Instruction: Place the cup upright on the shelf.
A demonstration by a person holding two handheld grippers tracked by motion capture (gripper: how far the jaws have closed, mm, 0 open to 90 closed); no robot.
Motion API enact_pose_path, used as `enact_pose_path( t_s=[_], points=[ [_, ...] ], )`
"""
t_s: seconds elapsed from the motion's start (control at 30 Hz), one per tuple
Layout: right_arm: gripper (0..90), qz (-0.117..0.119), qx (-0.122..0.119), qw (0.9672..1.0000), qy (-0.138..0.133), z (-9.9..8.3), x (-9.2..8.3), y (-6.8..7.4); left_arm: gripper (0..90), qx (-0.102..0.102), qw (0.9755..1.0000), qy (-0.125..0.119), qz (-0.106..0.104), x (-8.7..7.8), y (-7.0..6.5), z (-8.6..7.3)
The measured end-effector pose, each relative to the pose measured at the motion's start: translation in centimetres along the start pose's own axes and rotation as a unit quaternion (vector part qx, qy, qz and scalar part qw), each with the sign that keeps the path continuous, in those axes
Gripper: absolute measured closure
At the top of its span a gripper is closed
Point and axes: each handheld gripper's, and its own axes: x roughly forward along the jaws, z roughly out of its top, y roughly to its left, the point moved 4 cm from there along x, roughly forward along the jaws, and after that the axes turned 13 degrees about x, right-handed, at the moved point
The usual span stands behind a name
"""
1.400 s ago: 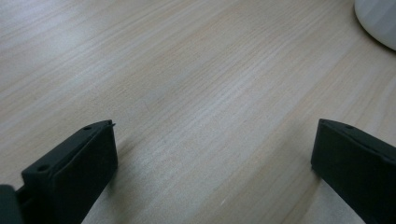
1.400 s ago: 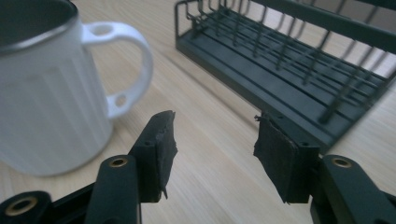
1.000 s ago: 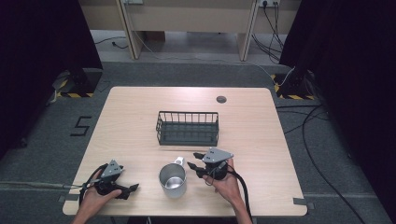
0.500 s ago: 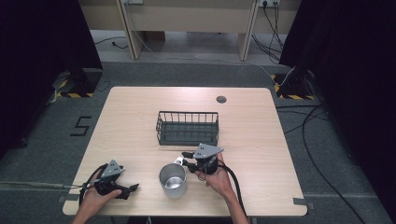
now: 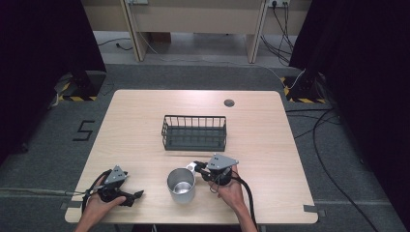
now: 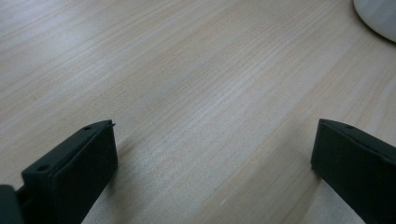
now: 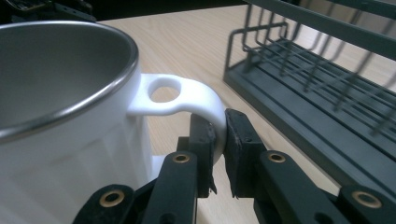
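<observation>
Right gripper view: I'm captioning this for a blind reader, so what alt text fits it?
The right gripper has its two black jaws shut on the white handle of a steel-lined mug that stands on a wooden table. A dark wire basket sits beyond, to the right.

A white mug (image 5: 182, 184) with a metal-lined inside stands upright near the table's six o'clock edge; its looped handle (image 7: 187, 97) points toward one o'clock, pinched between black jaws.
</observation>
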Motion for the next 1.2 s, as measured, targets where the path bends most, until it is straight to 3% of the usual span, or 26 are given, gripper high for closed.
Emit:
enact_pose_path(
  t_s=[0.17, 0.27, 0.33, 0.4, 0.47, 0.5, 0.53, 0.63, 0.77, 0.9, 1.13, 1.2],
  points=[
    [81.6, -0.031, 0.01, 0.9995, 0.0, -0.8, -1.8, 0.3, 0.0, 0.0, 1.0, 0.001, 0.0, 0.0, 0.0, 0.0],
    [80.6, -0.05, 0.029, 0.9983, -0.006, -1.6, -3.3, 0.6, 0.0, 0.0, 1.0, 0.0, 0.0, 0.0, 0.0, 0.0],
    [75.0, -0.058, 0.049, 0.9971, -0.007, -2.0, -4.3, 1.0, 0.0, 0.0, 1.0, 0.0, 0.0, 0.0, 0.0, 0.0],
    [69.9, -0.047, 0.056, 0.9972, -0.014, -2.5, -5.4, 1.8, 0.0, 0.0, 1.0, 0.0, 0.0, 0.0, 0.0, 0.0],
    [67.4, -0.046, 0.058, 0.9971, -0.014, -2.7, -5.8, 2.0, 0.0, 0.0, 1.0, 0.0, 0.0, 0.0, 0.0, 0.0],
    [59.2, -0.055, 0.053, 0.997, -0.016, -2.7, -6.4, 2.2, 0.0, 0.0, 1.0, 0.0, 0.0, 0.0, 0.0, 0.0],
    [58.0, -0.06, 0.051, 0.9967, -0.019, -2.6, -6.6, 2.1, 0.0, 0.0, 1.0, 0.0, 0.001, 0.0, 0.0, 0.0],
    [55.7, -0.052, 0.047, 0.9971, -0.032, -1.9, -6.5, 1.7, 0.0, 0.0, 1.0, 0.0, 0.001, 0.0, 0.0, 0.0],
    [57.5, -0.044, 0.033, 0.998, -0.03, -1.4, -5.8, 1.4, 0.0, 0.0, 1.0, 0.0, 0.001, 0.0, 0.0, 0.0],
    [60.2, -0.039, 0.006, 0.9992, -0.006, -1.2, -4.5, 1.1, 0.0, 0.0, 1.0, 0.001, 0.0, 0.0, 0.0, 0.0],
    [58.2, -0.031, -0.002, 0.9995, 0.007, -1.0, -3.4, 0.7, 0.0, 0.0, 1.0, 0.0, 0.001, 0.0, 0.0, 0.0],
    [65.0, -0.022, -0.002, 0.9997, 0.008, -0.8, -2.7, 0.2, 0.0, 0.0, 1.0, 0.0, 0.001, 0.0, 0.0, 0.0]
  ],
)
